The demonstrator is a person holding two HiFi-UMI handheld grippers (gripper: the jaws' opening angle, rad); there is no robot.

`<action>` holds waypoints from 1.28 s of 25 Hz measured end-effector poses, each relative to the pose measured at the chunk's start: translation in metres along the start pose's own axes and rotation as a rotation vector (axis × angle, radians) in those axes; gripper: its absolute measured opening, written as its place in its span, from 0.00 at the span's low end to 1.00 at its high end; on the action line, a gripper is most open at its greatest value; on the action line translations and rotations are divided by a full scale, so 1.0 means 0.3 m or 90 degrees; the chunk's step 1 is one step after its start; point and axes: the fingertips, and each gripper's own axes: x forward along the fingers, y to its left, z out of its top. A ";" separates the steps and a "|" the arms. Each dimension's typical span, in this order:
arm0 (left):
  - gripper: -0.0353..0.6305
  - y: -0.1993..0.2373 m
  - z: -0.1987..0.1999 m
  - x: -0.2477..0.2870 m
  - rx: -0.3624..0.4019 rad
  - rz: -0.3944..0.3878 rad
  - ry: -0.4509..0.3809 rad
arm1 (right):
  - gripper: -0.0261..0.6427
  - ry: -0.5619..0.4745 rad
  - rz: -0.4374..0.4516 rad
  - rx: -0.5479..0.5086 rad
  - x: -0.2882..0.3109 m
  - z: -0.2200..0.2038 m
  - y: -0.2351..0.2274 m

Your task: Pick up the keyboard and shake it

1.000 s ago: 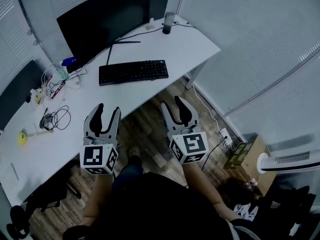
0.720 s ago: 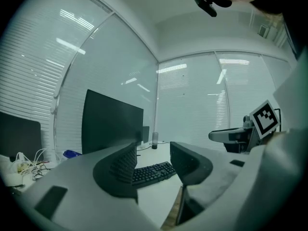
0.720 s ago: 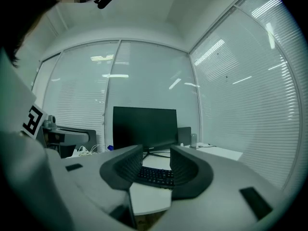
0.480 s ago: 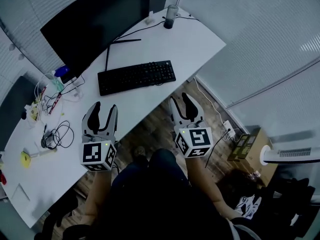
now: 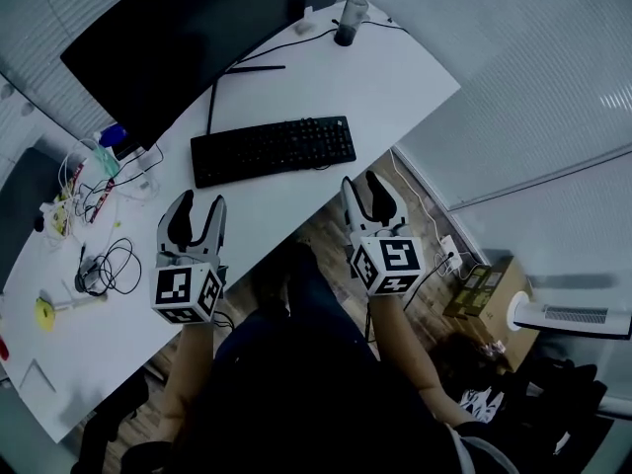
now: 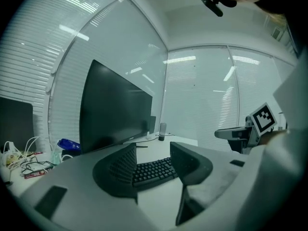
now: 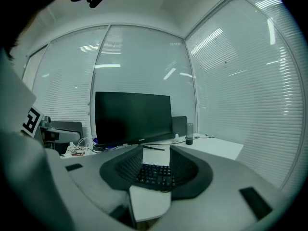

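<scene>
The left gripper (image 5: 197,206) is held with its jaws moderately apart, and nothing is gripped or touched by them. It is poised over the near edge of the white desk (image 5: 395,77). The right gripper (image 5: 361,184) is likewise held partly open and empty, over the wooden floor just off the desk's edge. The flat black keyboard (image 5: 274,149) lies on the desk ahead of both grippers, framed between the jaws in each gripper view but clear of the pads. It is nearer the right gripper's tips than the left's. A large black monitor (image 5: 178,42) stands beyond the keyboard, and a tangle of dark cables (image 5: 107,263) lies to the left of the left gripper.

Compared with a second ago, both grippers have been brought forward, so the gap to the keyboard is smaller. The jaw openings are unchanged, and the keyboard has not been lifted.
</scene>
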 end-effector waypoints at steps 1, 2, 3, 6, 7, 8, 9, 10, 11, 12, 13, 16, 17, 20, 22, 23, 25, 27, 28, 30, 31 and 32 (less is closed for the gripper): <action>0.38 0.011 -0.004 0.019 0.000 0.003 0.002 | 0.30 0.001 0.003 -0.002 0.026 -0.003 -0.012; 0.38 0.021 -0.010 0.039 0.000 0.005 0.005 | 0.30 0.003 0.005 -0.005 0.053 -0.007 -0.025; 0.38 0.029 -0.017 0.061 0.000 0.005 0.007 | 0.30 0.004 0.006 -0.008 0.080 -0.012 -0.041; 0.38 0.055 -0.047 0.135 -0.004 0.010 0.016 | 0.30 0.016 0.013 -0.012 0.170 -0.038 -0.099; 0.38 0.064 -0.058 0.162 -0.005 0.015 0.020 | 0.30 0.023 0.019 -0.011 0.201 -0.049 -0.119; 0.38 0.073 -0.069 0.188 -0.006 0.021 0.024 | 0.30 0.030 0.027 -0.011 0.231 -0.059 -0.140; 0.38 0.083 -0.079 0.213 -0.011 0.028 0.028 | 0.30 0.039 0.035 -0.012 0.261 -0.070 -0.160; 0.38 0.093 -0.090 0.237 -0.017 0.036 0.030 | 0.30 0.047 0.044 -0.016 0.289 -0.081 -0.181; 0.38 0.104 -0.099 0.259 -0.024 0.046 0.032 | 0.30 0.056 0.052 -0.020 0.318 -0.092 -0.201; 0.38 0.116 -0.108 0.279 -0.027 0.056 0.034 | 0.30 0.065 0.060 -0.024 0.347 -0.104 -0.221; 0.38 0.127 -0.115 0.298 -0.029 0.064 0.037 | 0.30 0.074 0.069 -0.028 0.376 -0.117 -0.240; 0.38 0.159 -0.137 0.357 -0.034 0.069 0.046 | 0.30 0.106 0.098 -0.059 0.463 -0.162 -0.283; 0.38 0.170 -0.146 0.378 -0.035 0.066 0.052 | 0.30 0.117 0.108 -0.072 0.488 -0.179 -0.294; 0.38 0.220 -0.184 0.426 -0.015 0.080 0.087 | 0.31 0.150 0.140 -0.091 0.552 -0.234 -0.326; 0.38 0.251 -0.220 0.445 -0.011 0.097 0.111 | 0.32 0.174 0.162 -0.092 0.588 -0.276 -0.348; 0.38 0.266 -0.239 0.452 -0.017 0.105 0.121 | 0.32 0.187 0.174 -0.092 0.604 -0.298 -0.358; 0.38 0.293 -0.277 0.471 -0.030 0.118 0.140 | 0.34 0.217 0.195 -0.085 0.635 -0.344 -0.375; 0.38 0.320 -0.314 0.496 -0.039 0.127 0.161 | 0.37 0.246 0.210 -0.064 0.664 -0.388 -0.389; 0.39 0.333 -0.336 0.506 -0.046 0.131 0.173 | 0.38 0.262 0.214 -0.054 0.676 -0.411 -0.396; 0.42 0.357 -0.383 0.520 -0.063 0.137 0.202 | 0.41 0.295 0.219 -0.033 0.692 -0.457 -0.406; 0.44 0.369 -0.406 0.525 -0.075 0.137 0.215 | 0.42 0.311 0.222 -0.018 0.699 -0.477 -0.409; 0.46 0.380 -0.429 0.530 -0.090 0.137 0.227 | 0.43 0.327 0.225 0.001 0.706 -0.498 -0.410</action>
